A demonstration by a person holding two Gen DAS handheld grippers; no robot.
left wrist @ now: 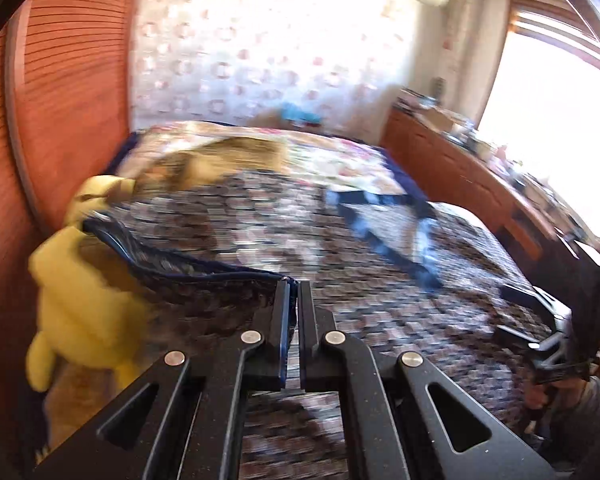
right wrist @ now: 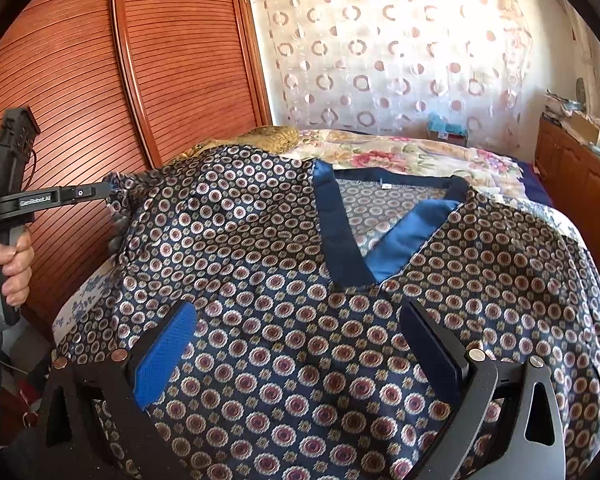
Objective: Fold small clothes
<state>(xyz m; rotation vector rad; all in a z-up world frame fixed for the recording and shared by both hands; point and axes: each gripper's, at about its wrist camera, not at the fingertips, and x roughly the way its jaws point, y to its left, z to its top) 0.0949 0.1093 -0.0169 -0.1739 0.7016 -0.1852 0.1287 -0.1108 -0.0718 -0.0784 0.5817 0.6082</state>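
A navy patterned top (right wrist: pixel 260 264) with a blue V-neck collar (right wrist: pixel 340 236) lies spread on the bed. It also shows blurred in the left wrist view (left wrist: pixel 284 224). My left gripper (left wrist: pixel 294 284) is shut on the edge of the top's left sleeve and lifts it; in the right wrist view it (right wrist: pixel 108 192) holds the sleeve end at the far left. My right gripper (right wrist: pixel 300 344) is open and empty, just above the top's lower front. It also shows in the left wrist view (left wrist: pixel 520 312) at the right edge.
A floral bedspread (right wrist: pixel 400 152) covers the bed. A yellow plush toy (left wrist: pixel 84 272) sits at the bed's left side by the wooden wardrobe doors (right wrist: pixel 100 80). A wooden dresser (right wrist: pixel 580 184) with clutter stands at the right. A gold cushion (right wrist: pixel 268 138) lies behind the top.
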